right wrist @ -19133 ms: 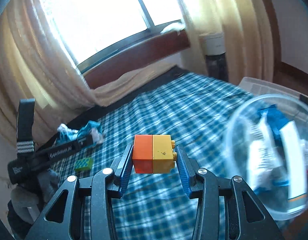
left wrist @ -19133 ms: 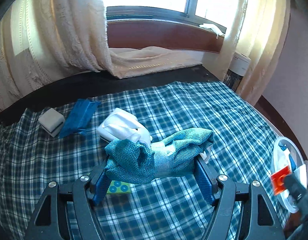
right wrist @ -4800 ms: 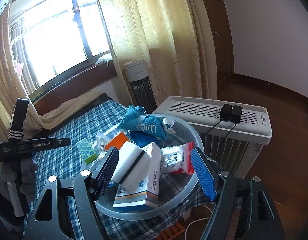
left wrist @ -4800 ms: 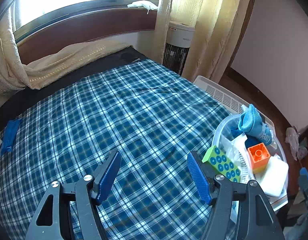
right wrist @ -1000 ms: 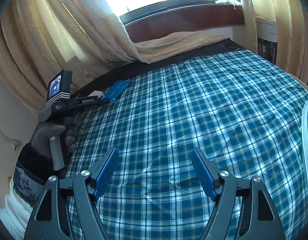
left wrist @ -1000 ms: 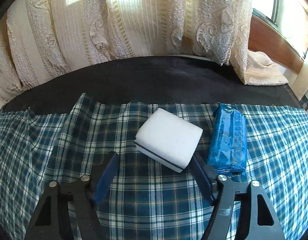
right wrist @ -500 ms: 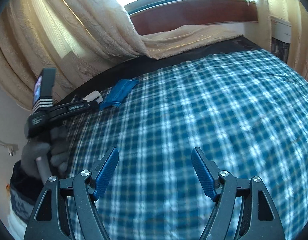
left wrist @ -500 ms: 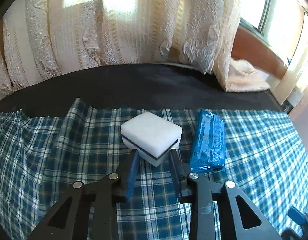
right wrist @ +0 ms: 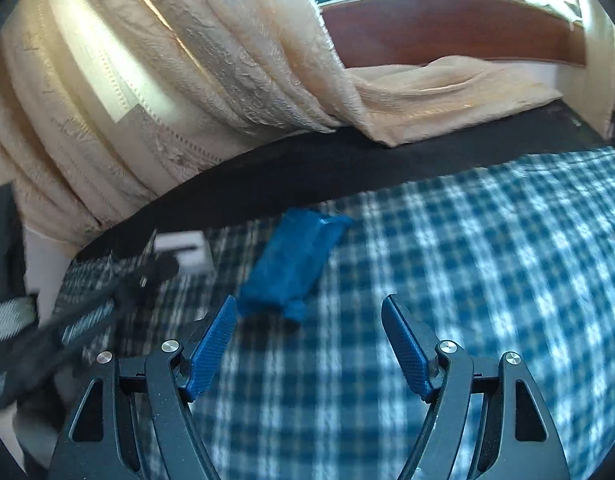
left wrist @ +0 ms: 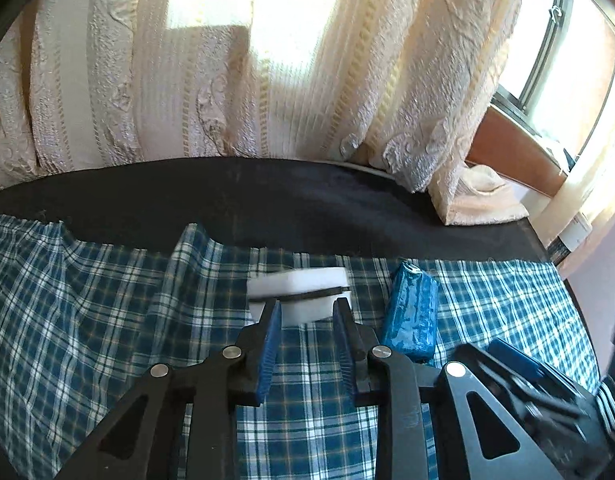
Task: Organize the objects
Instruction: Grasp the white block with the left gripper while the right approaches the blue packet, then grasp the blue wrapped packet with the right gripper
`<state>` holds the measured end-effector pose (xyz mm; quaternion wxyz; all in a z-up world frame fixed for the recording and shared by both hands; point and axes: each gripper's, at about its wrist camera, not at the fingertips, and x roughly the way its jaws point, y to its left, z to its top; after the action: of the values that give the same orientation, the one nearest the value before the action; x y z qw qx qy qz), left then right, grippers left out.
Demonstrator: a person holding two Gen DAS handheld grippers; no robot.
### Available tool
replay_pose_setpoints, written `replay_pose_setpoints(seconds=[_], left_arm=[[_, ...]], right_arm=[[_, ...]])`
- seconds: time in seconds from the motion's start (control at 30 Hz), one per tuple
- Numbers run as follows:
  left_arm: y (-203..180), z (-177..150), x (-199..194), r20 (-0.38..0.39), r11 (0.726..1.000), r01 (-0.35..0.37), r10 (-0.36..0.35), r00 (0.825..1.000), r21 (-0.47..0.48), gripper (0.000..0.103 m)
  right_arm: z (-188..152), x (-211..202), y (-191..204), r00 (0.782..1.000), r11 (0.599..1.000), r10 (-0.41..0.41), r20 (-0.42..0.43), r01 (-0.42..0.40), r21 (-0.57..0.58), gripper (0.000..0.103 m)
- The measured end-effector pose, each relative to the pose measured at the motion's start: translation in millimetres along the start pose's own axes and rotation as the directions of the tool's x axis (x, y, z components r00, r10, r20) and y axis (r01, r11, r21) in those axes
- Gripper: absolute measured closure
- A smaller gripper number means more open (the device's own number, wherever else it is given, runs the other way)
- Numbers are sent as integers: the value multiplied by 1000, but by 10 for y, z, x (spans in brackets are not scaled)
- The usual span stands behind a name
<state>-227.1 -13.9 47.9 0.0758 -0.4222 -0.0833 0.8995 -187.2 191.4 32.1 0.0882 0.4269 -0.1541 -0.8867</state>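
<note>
Curtains: cream patterned curtains (left wrist: 235, 80) hung across the back of the left wrist view, lit from behind, with their hems reaching a black surface (left wrist: 267, 200).
Bed surface: a blue and white plaid cloth (left wrist: 87, 320) covered the near part, rumpled into folds at its far edge where it met the black strip.
Left gripper: the left gripper (left wrist: 307, 312) had its jaws drawn narrow and clamped on a white sponge with a dark layer (left wrist: 303, 284), which sat at the fingertips near the far edge of the plaid cloth.
Blue packet: a blue packet (left wrist: 411, 316) lay on the plaid just right of the sponge, apart from it.
Right gripper: the right gripper (right wrist: 309, 320) hung with its jaws wide and nothing between them, the packet lying just beyond its left finger; the view was blurred.
Window: a brown wooden sill (right wrist: 447, 28) ran under a bright window at the right, with a beige cloth (right wrist: 447, 88) bunched below it.
</note>
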Motion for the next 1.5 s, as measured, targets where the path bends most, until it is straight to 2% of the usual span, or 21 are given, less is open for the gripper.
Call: replay_pose_setpoints(seconds=[0.23,0.43,0.5,0.57,0.63,0.67,0.73,0.8,0.83,1.07,1.17,1.23,1.27,1.33,1.37,1.5], left_arm=[[168,51,-41,7,998,-9,9,1000,-55,74],[154,63,-71,9,999,-6,7,1000,-52,74],[162,69,-88,12,999,-2,3,1000,-54,74],[178,70,-77,8,998,5,-4,1000,-60,74],[211,63,-52,9,997,3,-3,1000,-78,74],[221,58,-26,4,996,-1,2,1000,-84,72],[250,50,33,-9,995,-10,9,1000,-98,63],[275,33,86,-1,993,-16,16,1000,-120,34],[289,23,90,13,992,-18,20,1000,-128,30],[212,-44,186,35,998,-11,14,999,-69,29],[177,-62,251,24,998,-26,27,999,-53,30],[175,-64,293,13,999,-27,28,1000,-45,43],[174,-65,325,-4,999,-18,18,1000,-38,53],[164,-68,325,-4,999,-23,23,1000,-28,57],[167,-65,315,-7,1000,-17,17,1000,-26,71],[187,-46,251,-8,1000,3,-3,1000,-28,77]], right_arm=[[64,392,145,999,998,-43,-25,42,-49,27],[80,517,243,994,989,-106,6,106,-105,27],[86,524,245,992,985,-126,11,126,-118,32],[94,529,239,991,982,-135,12,135,-129,48],[92,502,200,990,983,-138,9,138,-125,53],[84,477,172,990,983,-140,10,140,-122,55],[48,420,123,989,980,-149,14,149,-128,56],[-13,342,61,989,981,-146,14,147,-128,56],[-52,298,28,990,982,-142,13,142,-125,56],[-327,43,-43,994,984,-113,7,113,-137,56],[-405,-21,-65,995,986,-99,7,99,-131,56],[-449,-57,-71,996,987,-92,9,92,-130,56],[-455,-58,-59,996,987,-90,10,91,-131,56],[-470,-84,-52,996,987,-86,11,87,-132,56],[-475,-105,-49,996,988,-84,13,85,-132,56],[-498,-207,-62,997,989,-73,23,75,-124,57]])
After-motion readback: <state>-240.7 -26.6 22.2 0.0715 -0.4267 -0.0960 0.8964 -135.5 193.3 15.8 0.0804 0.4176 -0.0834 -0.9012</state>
